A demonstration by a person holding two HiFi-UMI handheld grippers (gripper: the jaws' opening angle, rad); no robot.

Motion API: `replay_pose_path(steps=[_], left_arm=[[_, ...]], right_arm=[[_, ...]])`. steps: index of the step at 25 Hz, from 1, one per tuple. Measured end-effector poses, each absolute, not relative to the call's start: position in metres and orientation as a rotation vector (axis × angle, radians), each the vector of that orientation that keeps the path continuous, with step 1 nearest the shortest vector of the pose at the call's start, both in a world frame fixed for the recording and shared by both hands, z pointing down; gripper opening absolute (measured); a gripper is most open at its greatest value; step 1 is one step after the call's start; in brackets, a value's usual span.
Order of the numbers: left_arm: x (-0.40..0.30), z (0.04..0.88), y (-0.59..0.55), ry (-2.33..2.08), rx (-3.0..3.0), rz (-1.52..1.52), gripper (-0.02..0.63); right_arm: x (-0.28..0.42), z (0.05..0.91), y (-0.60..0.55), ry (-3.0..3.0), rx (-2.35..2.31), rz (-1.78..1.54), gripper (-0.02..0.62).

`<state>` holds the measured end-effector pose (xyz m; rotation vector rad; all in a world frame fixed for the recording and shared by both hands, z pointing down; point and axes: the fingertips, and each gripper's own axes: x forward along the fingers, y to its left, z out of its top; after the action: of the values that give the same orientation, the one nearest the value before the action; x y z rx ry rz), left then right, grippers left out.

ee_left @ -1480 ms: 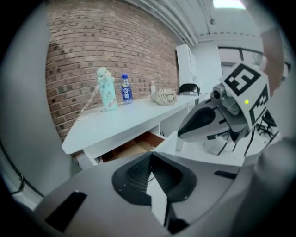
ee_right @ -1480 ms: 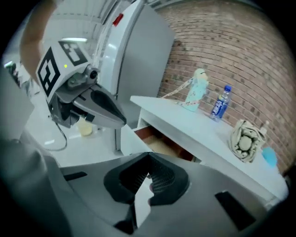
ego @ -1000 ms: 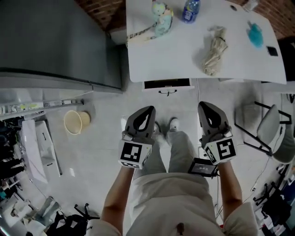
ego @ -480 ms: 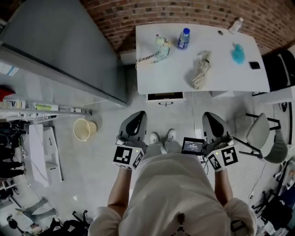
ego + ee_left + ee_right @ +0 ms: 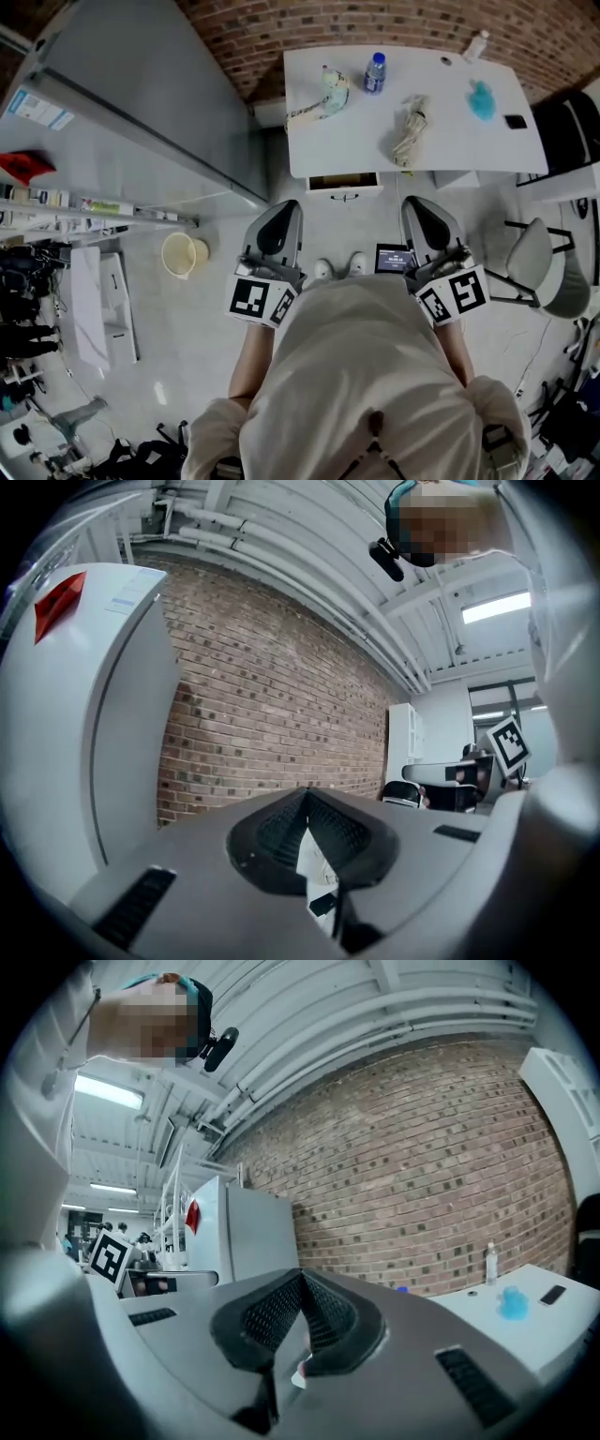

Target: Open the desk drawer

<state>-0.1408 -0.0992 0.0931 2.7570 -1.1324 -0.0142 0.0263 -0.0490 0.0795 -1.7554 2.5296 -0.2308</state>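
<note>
Both grippers have come up closer to the head camera over the last second, the person now standing straighter, and the desk (image 5: 441, 155) looks smaller and further off than before. Head view: left gripper (image 5: 283, 214) and right gripper (image 5: 419, 211) are held side by side in front of the torso, well apart from each other and well short of the desk. The drawer (image 5: 343, 182) sits under the desk's near edge, left of its middle, with a thin handle (image 5: 344, 197) on its front; whether it is already out a little I cannot tell. Left gripper view: jaws pressed together with nothing between them, aimed level at a brick wall (image 5: 272, 714), not down at the drawer. Right gripper view: jaws likewise closed and empty, also level, with the desk's right corner at the picture's right. Risks, as judged: closed jaws brought to so thin a handle would knock it or slide off, so one pair must spread first. Both tools point too high and need lowering. The person's feet stand in front of the drawer and could block its travel.
</note>
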Motion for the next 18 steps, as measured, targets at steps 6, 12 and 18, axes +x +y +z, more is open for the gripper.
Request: replay_pose_path(steps=[6,12,18], left_arm=[[-0.137,0.089,-0.101,-1.132,2.757,-0.020,0.008],[-0.130,0.081,-0.098,-1.130,2.770,-0.028,0.008],[-0.124,0.088,-0.095,-1.122,2.761,-0.009,0.008]], right_arm=[[0.029,0.088,-0.045,2.500,-1.769,-0.298,0.026],[0.043,0.086,-0.045,2.500,-1.790,-0.271,0.026],[0.048,0.094,-0.043,2.494,-1.800,-0.290,0.026]])
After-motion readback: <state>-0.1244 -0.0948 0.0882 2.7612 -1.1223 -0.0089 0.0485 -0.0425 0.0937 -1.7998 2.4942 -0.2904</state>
